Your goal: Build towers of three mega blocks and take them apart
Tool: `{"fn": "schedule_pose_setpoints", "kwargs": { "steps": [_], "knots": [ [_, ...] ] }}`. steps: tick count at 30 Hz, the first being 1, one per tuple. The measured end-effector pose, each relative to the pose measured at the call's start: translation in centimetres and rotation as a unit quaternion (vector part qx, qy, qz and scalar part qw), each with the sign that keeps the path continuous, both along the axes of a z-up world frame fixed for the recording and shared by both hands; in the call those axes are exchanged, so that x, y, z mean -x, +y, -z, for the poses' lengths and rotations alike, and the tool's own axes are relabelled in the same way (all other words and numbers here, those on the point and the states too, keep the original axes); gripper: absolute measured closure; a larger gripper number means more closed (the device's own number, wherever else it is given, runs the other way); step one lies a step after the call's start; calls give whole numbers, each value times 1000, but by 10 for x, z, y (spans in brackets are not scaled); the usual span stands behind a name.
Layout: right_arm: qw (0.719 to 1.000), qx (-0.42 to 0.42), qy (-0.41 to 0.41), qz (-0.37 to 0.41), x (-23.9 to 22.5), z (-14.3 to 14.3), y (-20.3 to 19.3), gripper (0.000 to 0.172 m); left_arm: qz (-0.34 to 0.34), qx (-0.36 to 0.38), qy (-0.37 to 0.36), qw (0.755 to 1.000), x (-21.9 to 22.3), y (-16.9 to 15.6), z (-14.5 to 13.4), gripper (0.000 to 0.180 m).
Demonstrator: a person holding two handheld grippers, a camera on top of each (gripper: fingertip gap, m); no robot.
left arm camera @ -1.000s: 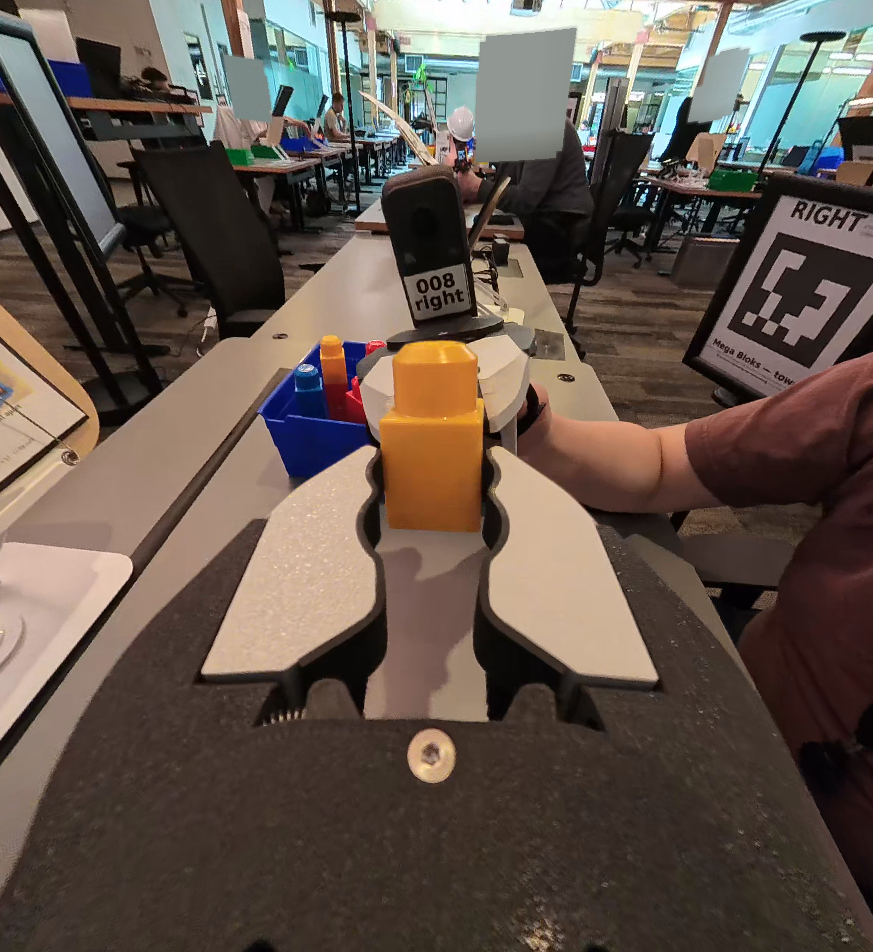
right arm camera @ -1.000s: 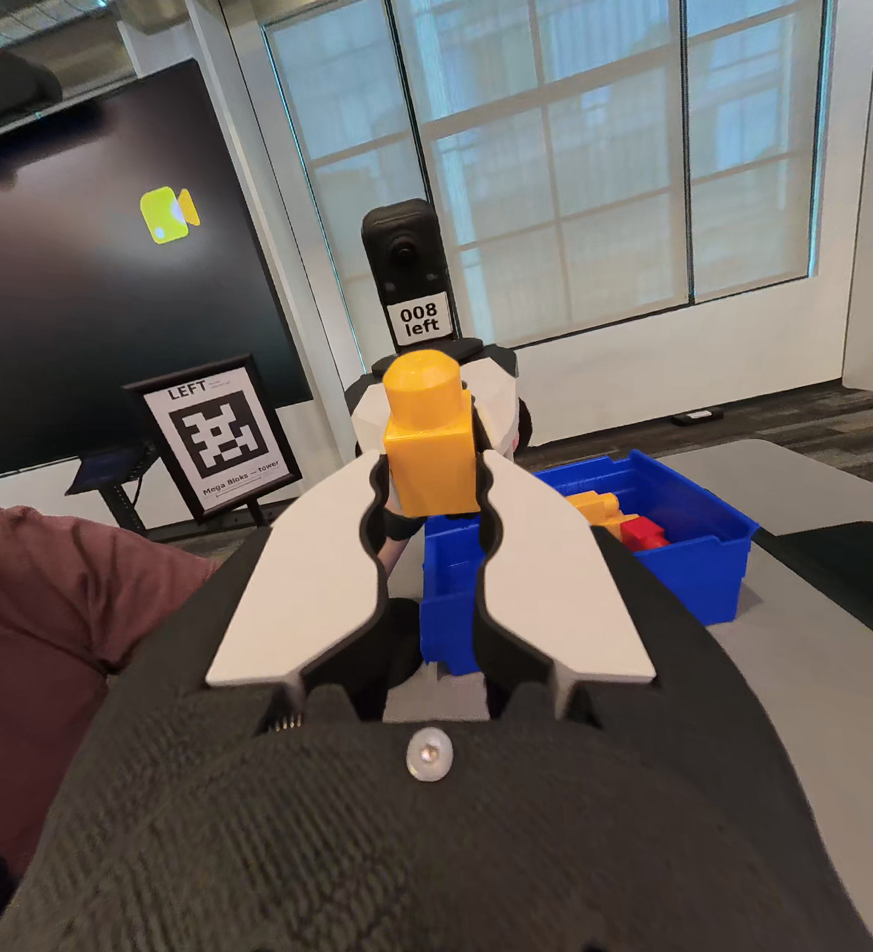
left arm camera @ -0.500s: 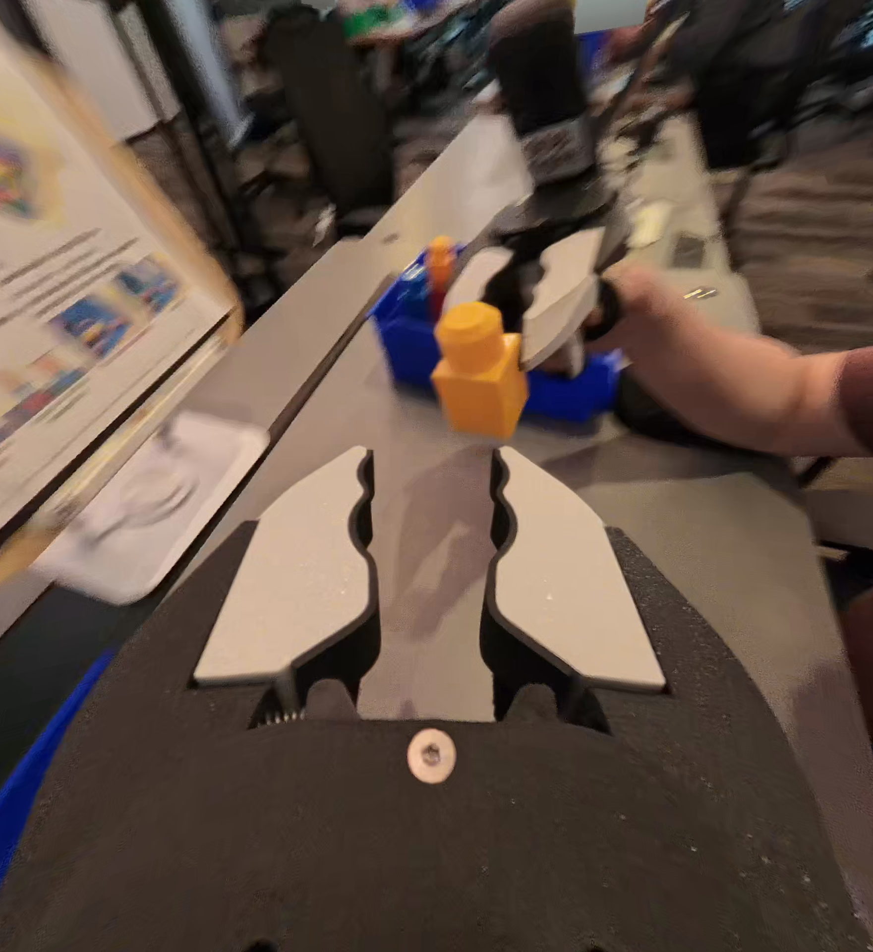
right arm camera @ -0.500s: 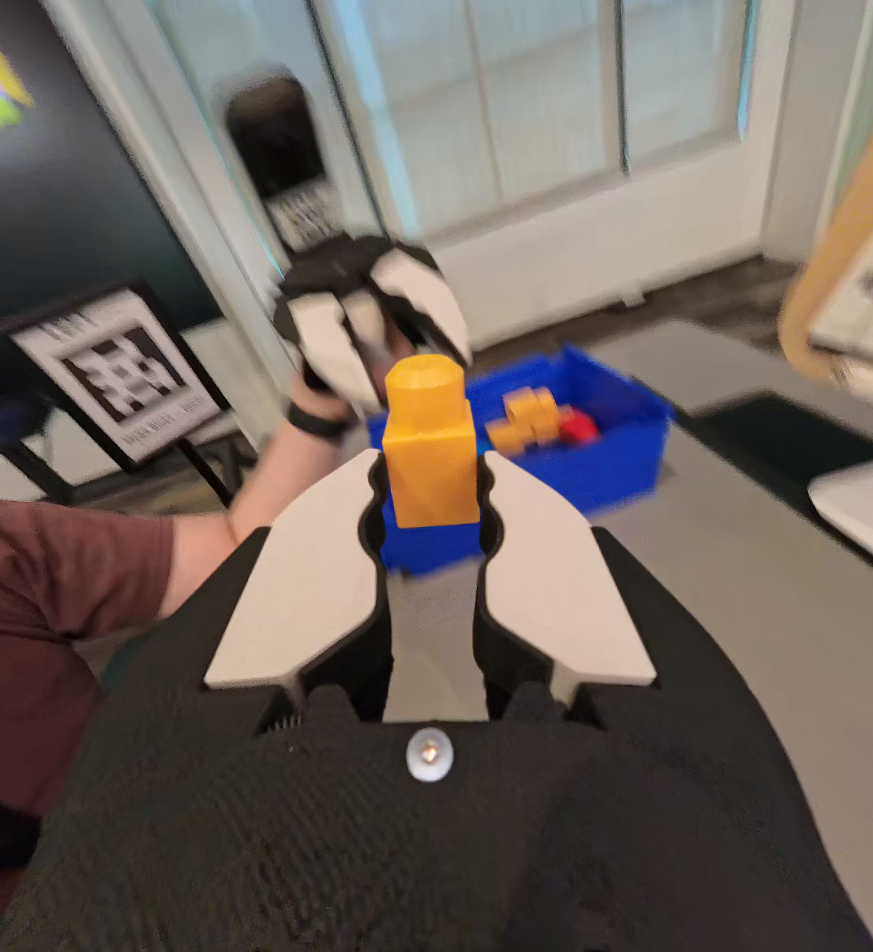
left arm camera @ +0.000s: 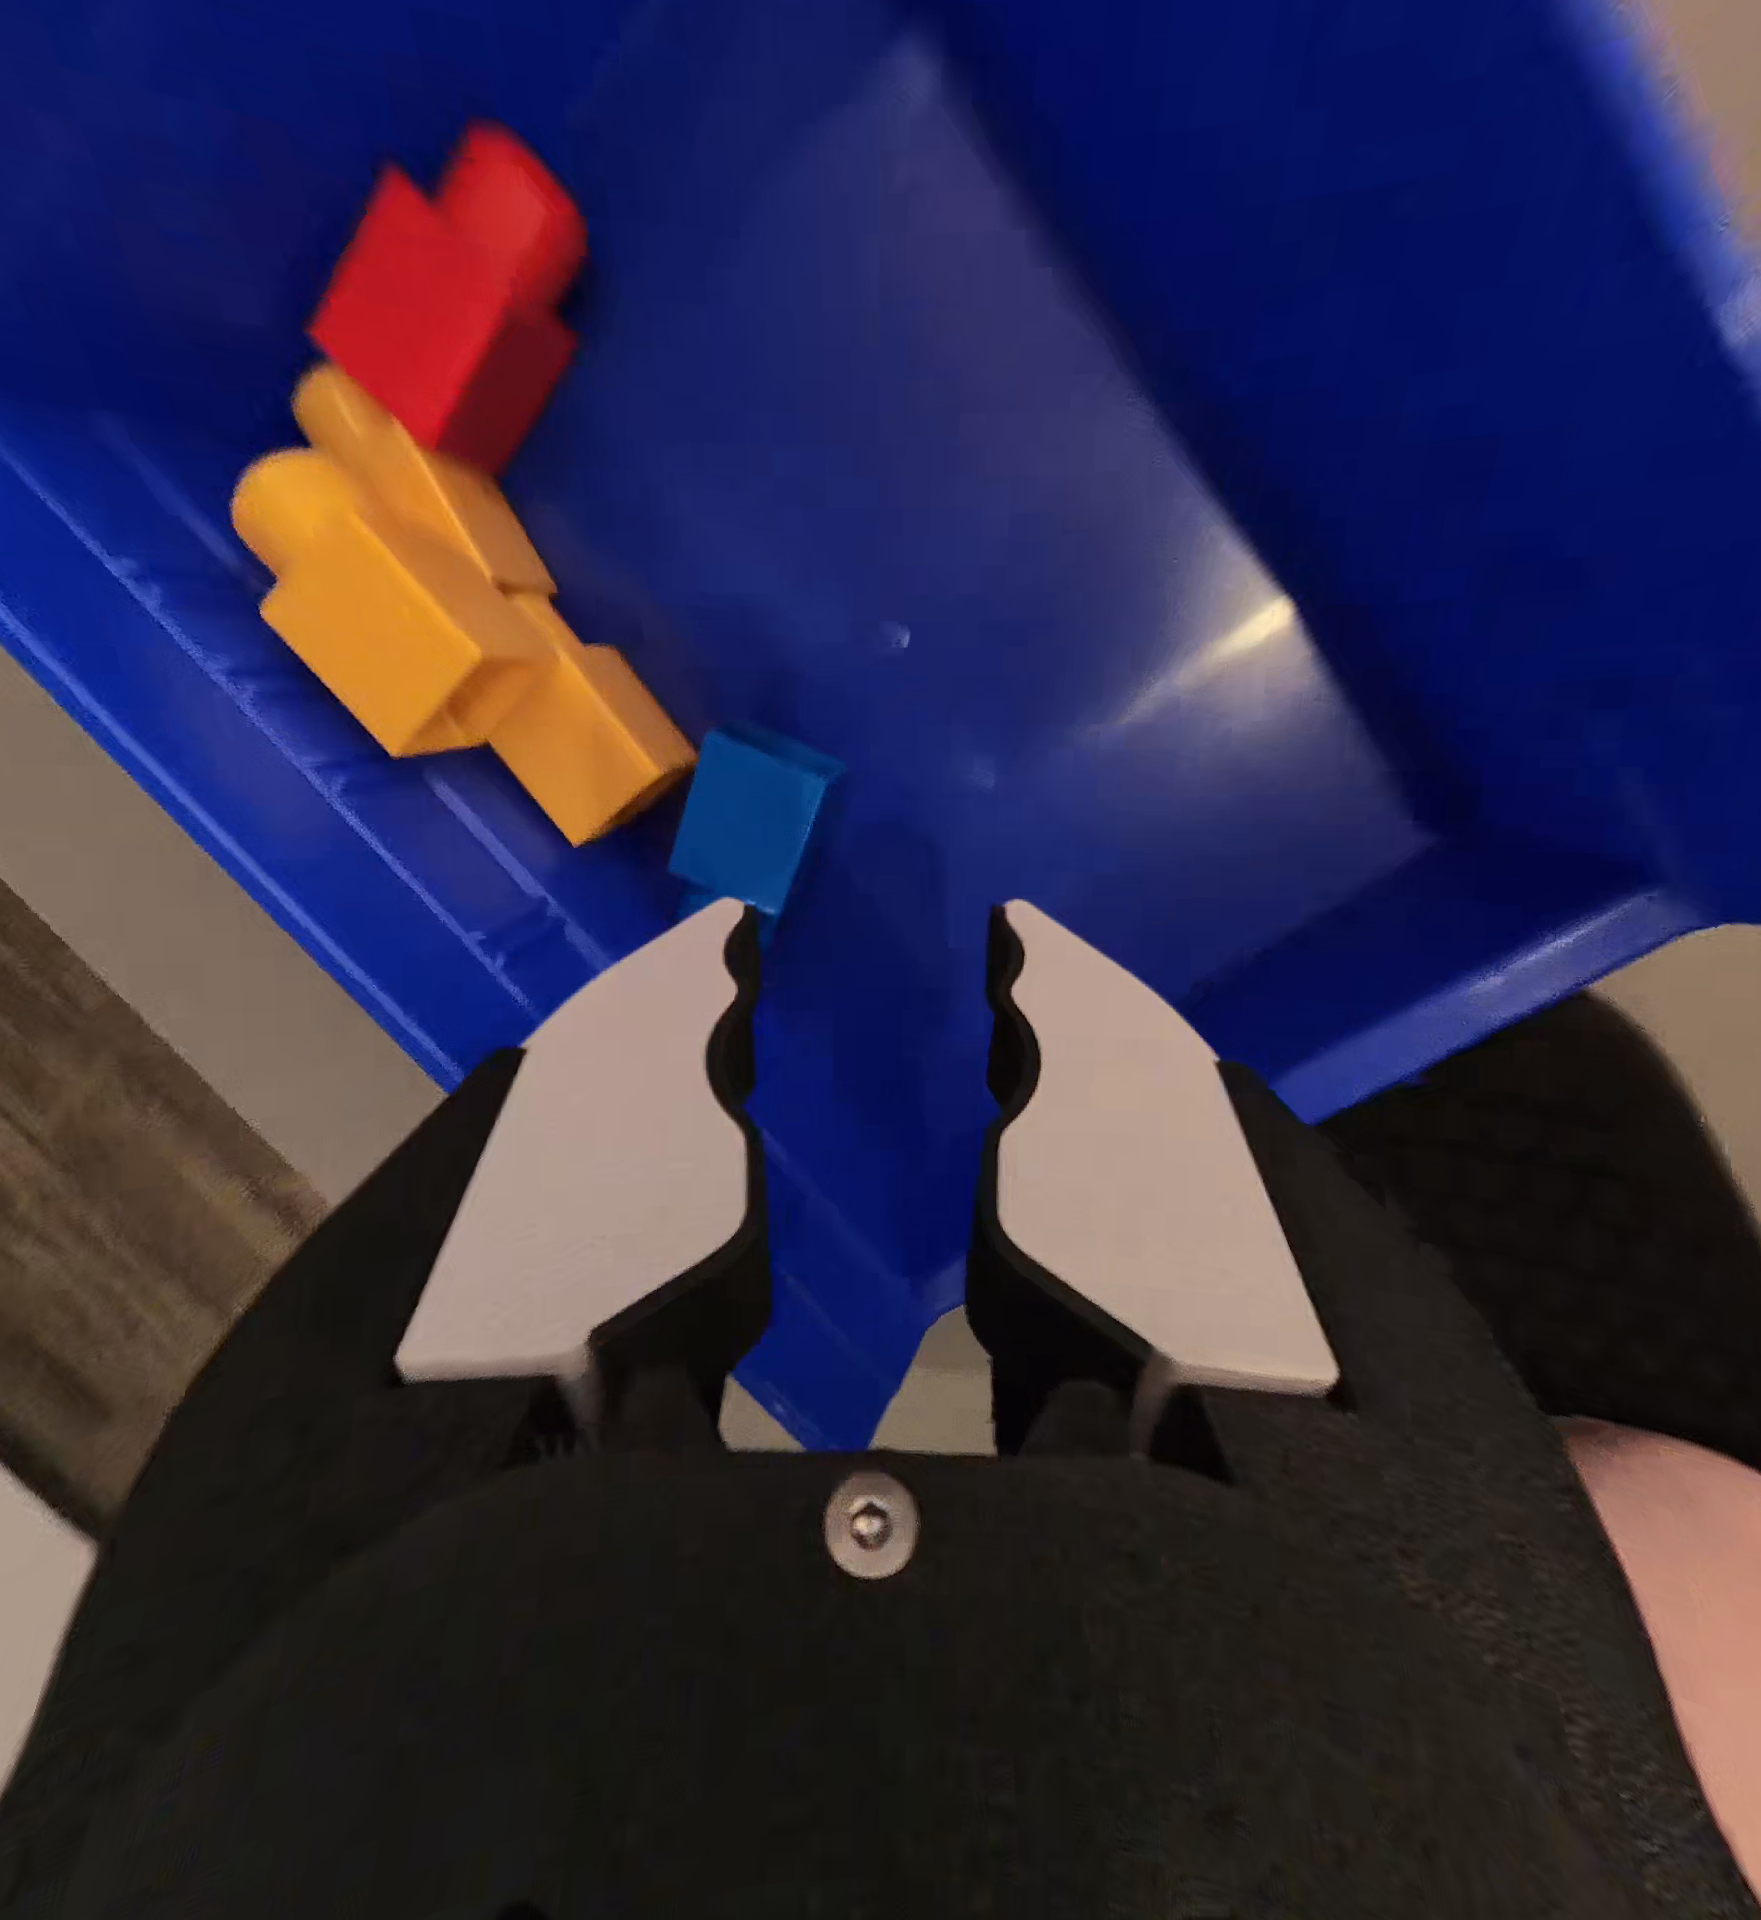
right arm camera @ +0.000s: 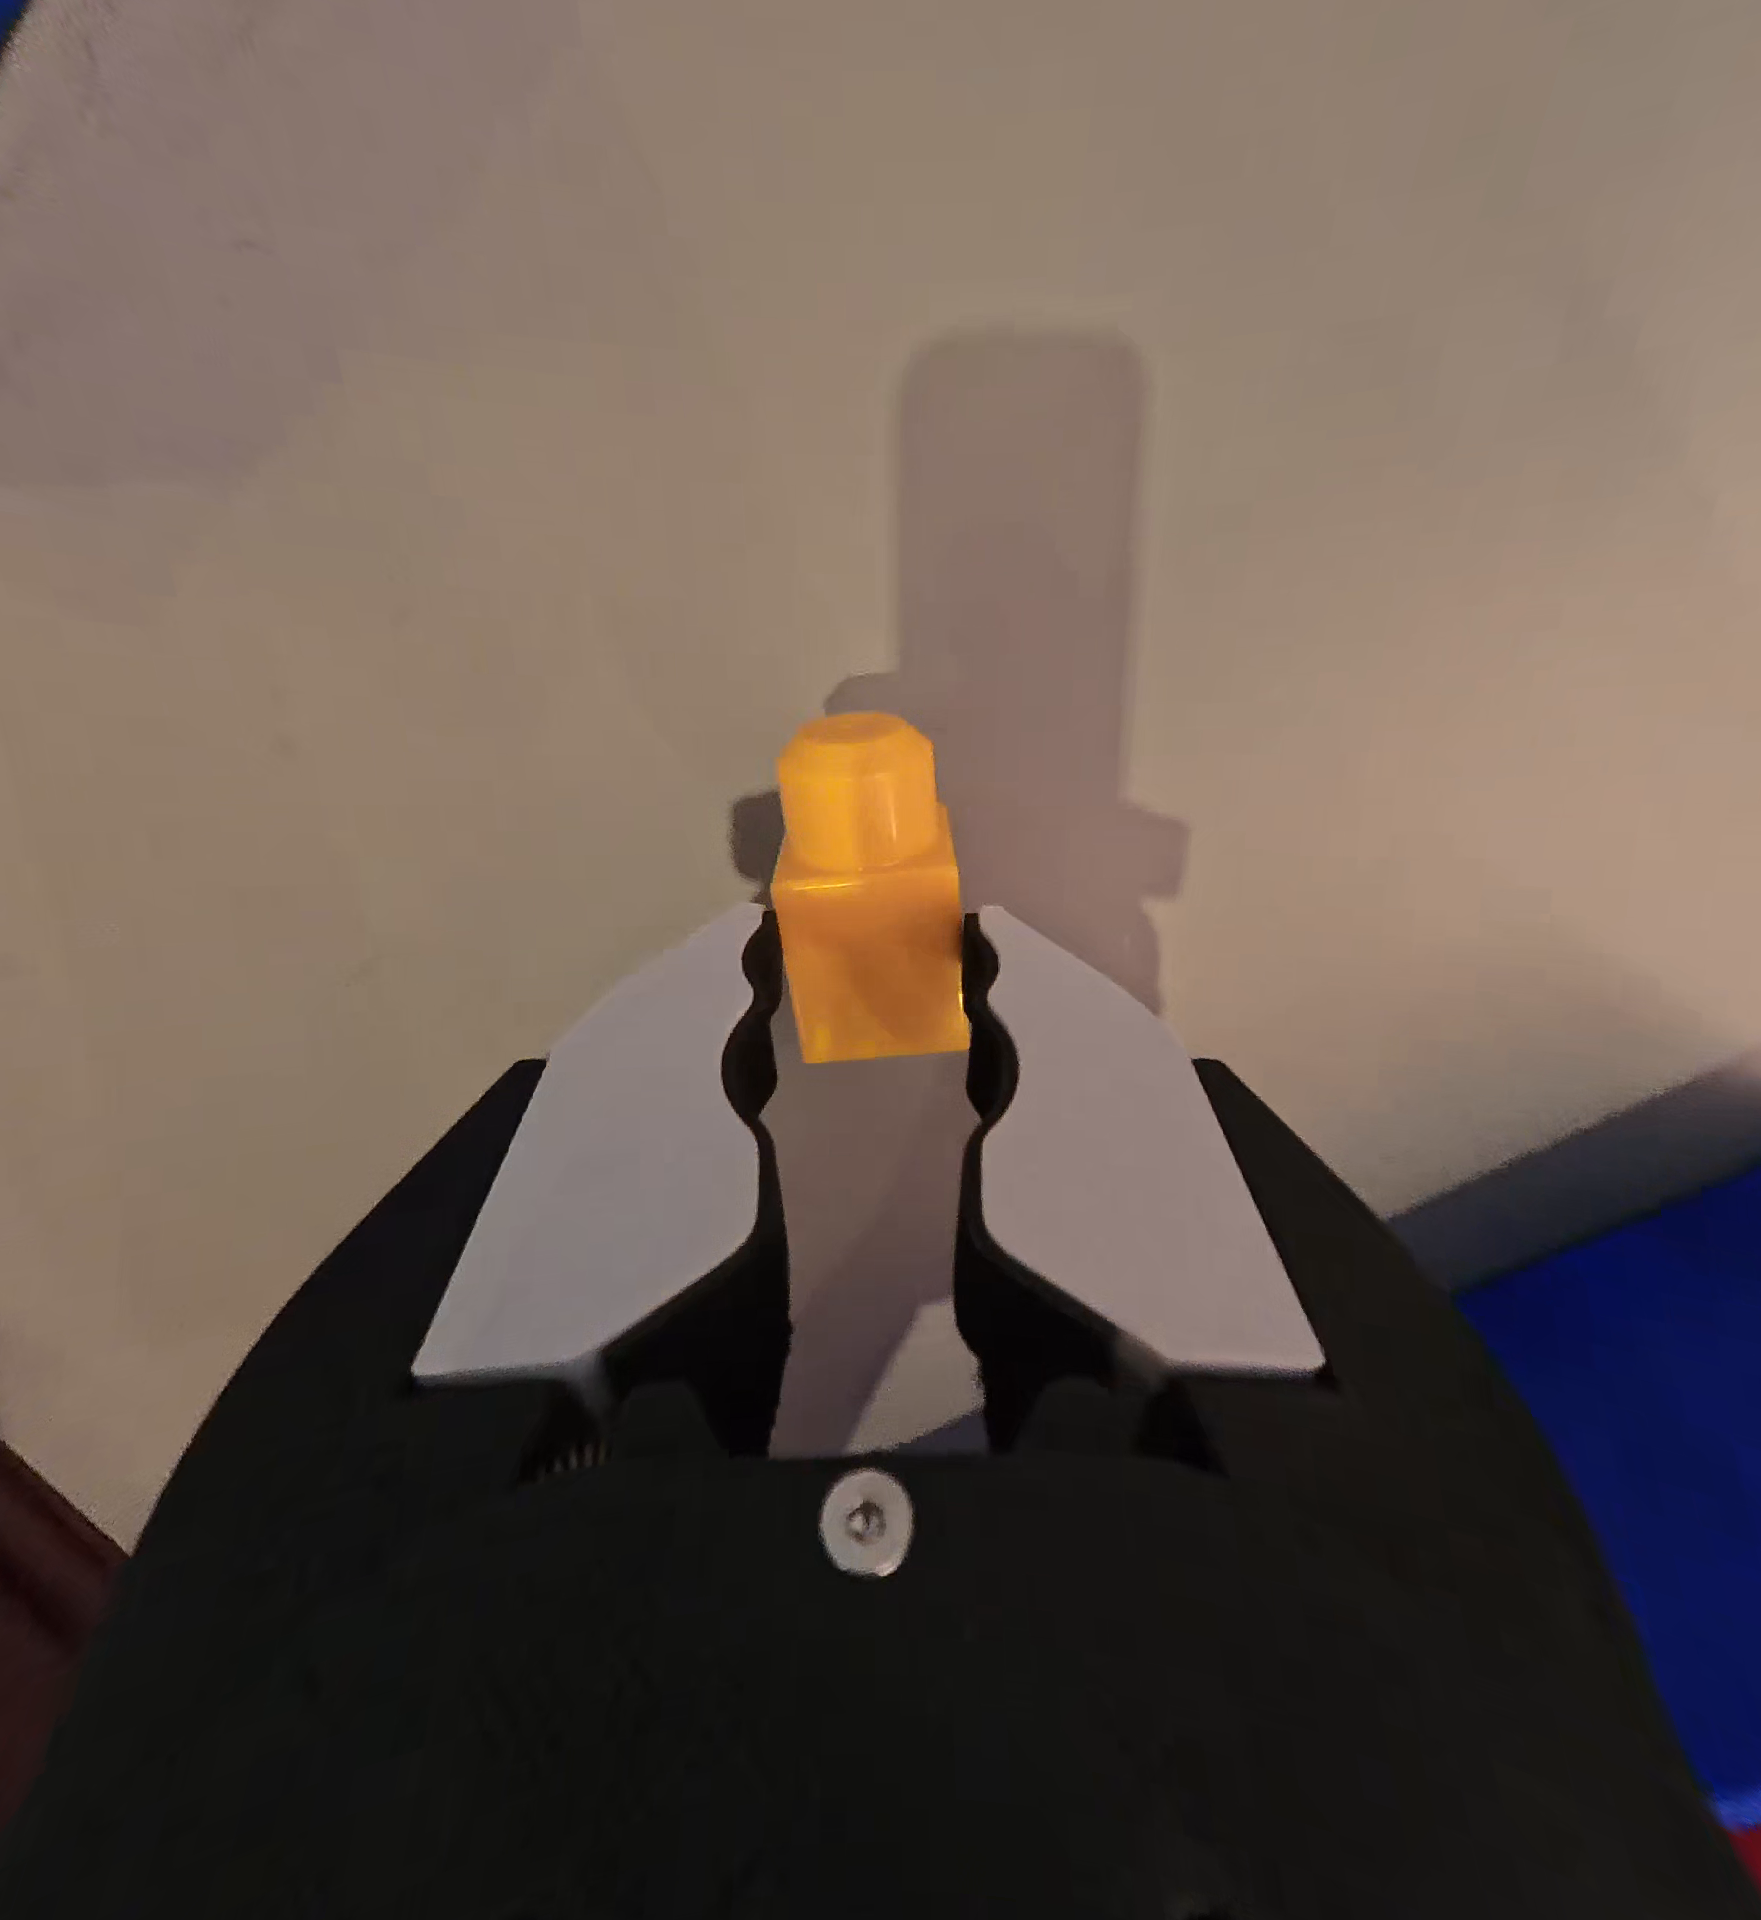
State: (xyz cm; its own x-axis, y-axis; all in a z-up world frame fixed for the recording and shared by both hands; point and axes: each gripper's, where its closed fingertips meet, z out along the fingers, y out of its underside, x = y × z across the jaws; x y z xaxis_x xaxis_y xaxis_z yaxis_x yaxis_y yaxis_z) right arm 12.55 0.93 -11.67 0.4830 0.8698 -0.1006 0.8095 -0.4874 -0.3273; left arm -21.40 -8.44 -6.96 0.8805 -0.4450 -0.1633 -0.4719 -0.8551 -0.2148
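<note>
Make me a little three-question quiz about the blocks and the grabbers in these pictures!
1. True or false: the right gripper grips an orange block.
2. What colour is the block nearest the left gripper fingertips: A red, B blue, C green?
3. Fill in: the loose blocks lie inside a blue ____.

Key: 1 true. 2 B, the blue block. 3 bin.

Blue plastic bin (left arm camera: 1271, 416): cut off by the top and right edges.
Small blue plastic block (left arm camera: 751, 810): lower end hidden behind the left gripper's fingertip (left arm camera: 689, 956).
</note>
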Motion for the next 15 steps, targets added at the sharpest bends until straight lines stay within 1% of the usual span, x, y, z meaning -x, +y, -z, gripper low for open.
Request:
{"fn": "schedule_pose_setpoints", "kwargs": {
  "steps": [1,7,8,12,13,15],
  "knots": [
    [1000,1,-2,-1,0,1,0,138,6,13,13,1000,5,-2,7,138],
    [1000,4,-23,-3,-3,11,0,138,14,57,56,997,25,6,43,126],
    [1000,5,-24,-2,-3,12,1,138,14,64,69,995,30,7,47,126],
    [1000,7,-26,-3,-2,15,2,138,28,67,78,994,30,17,59,124],
    [1000,6,-25,-4,-2,16,2,138,35,63,82,994,30,20,60,120],
    [1000,6,-25,-4,-1,17,2,138,45,69,91,992,31,21,65,121]
  ]
}}
